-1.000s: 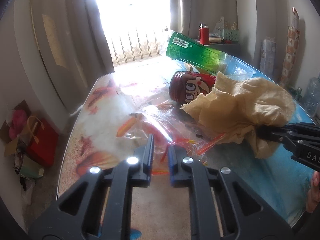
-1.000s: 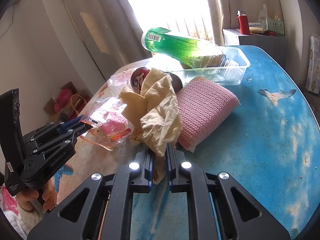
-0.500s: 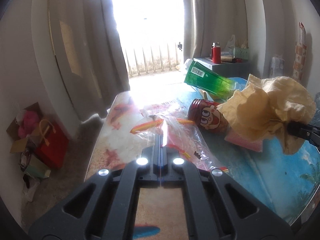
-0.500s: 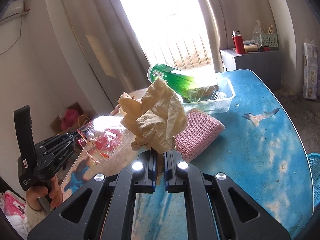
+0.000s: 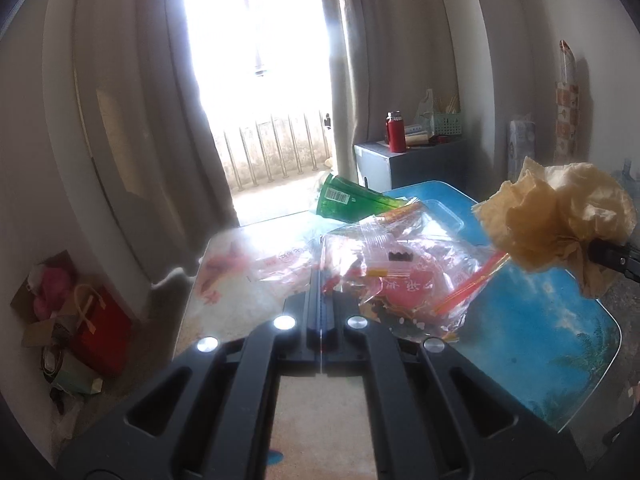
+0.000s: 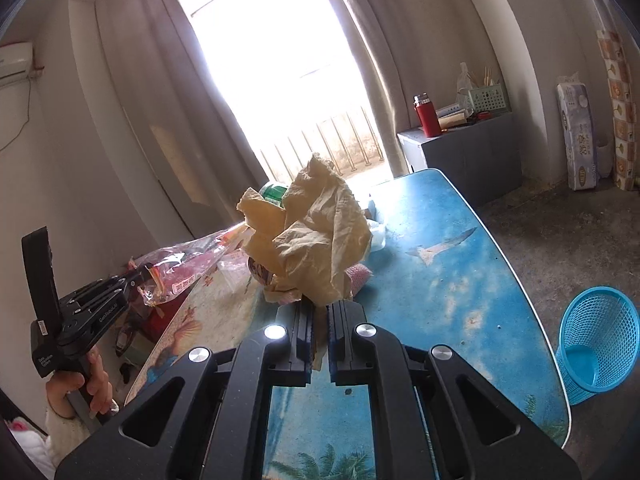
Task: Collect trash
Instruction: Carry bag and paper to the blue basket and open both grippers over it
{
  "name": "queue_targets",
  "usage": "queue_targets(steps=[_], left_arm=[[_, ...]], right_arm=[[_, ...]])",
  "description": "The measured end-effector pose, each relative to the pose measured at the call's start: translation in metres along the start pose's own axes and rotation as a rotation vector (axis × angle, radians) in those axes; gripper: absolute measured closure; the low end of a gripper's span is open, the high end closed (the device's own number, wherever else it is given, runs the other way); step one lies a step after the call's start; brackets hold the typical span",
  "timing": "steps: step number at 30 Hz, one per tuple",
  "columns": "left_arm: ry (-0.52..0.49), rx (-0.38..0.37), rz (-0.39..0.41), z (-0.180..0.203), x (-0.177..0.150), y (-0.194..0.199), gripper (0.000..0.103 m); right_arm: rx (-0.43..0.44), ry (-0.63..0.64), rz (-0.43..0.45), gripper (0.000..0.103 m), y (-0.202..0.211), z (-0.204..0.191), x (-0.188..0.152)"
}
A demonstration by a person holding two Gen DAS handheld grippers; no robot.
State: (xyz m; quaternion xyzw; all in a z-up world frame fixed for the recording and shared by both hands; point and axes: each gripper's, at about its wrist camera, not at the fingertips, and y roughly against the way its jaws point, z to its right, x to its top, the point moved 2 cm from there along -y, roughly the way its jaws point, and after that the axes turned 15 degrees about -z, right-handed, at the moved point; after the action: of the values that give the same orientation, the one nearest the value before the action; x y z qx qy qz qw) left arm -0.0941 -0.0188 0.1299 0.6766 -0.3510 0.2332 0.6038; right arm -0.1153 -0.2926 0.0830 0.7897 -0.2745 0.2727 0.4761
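Note:
My left gripper (image 5: 320, 280) is shut on a clear plastic zip bag (image 5: 404, 276) with red print, lifted off the table (image 5: 560, 320). My right gripper (image 6: 318, 312) is shut on a crumpled tan paper wad (image 6: 316, 240), held up above the blue table (image 6: 460, 280). In the left wrist view the same tan paper wad (image 5: 556, 224) hangs at the right from the right gripper's tip. In the right wrist view the zip bag (image 6: 188, 264) dangles from the left gripper (image 6: 138, 276) at the left. A green bottle (image 5: 352, 200) lies at the table's far end.
A blue mesh wastebasket (image 6: 600, 332) stands on the floor right of the table. A pink knitted cloth (image 6: 358, 276) and a red can (image 6: 260, 272) sit behind the paper. A grey cabinet (image 6: 472, 156) with a red flask (image 6: 426, 116) stands at the back. Bags lie on the floor (image 5: 80, 320).
The left gripper closed on the zip bag and raised it off the table. The right gripper lifted the paper wad up and swung it rightward; the wastebasket came into view.

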Motion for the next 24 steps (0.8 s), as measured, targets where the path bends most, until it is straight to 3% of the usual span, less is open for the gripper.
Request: queue_targets(steps=[8,14,21,24], left_arm=[[-0.181,-0.218,-0.013,0.095,0.026,0.001,0.103],[-0.381,-0.384,-0.065,0.200,0.057,-0.023,0.103],[-0.616,-0.522,-0.291,0.353,0.081,-0.091,0.103],[-0.693,-0.513,-0.388,0.415,0.080,-0.123,0.103]], right_arm=[[-0.213,-0.121,0.139,0.097,0.071,0.076,-0.005],[-0.345,-0.284,0.155,0.097,0.093,0.159,-0.022],[-0.492,-0.478,0.105,0.097,0.088,0.260,-0.053],[-0.533,-0.534,0.075,0.097,0.079,0.302,-0.066]])
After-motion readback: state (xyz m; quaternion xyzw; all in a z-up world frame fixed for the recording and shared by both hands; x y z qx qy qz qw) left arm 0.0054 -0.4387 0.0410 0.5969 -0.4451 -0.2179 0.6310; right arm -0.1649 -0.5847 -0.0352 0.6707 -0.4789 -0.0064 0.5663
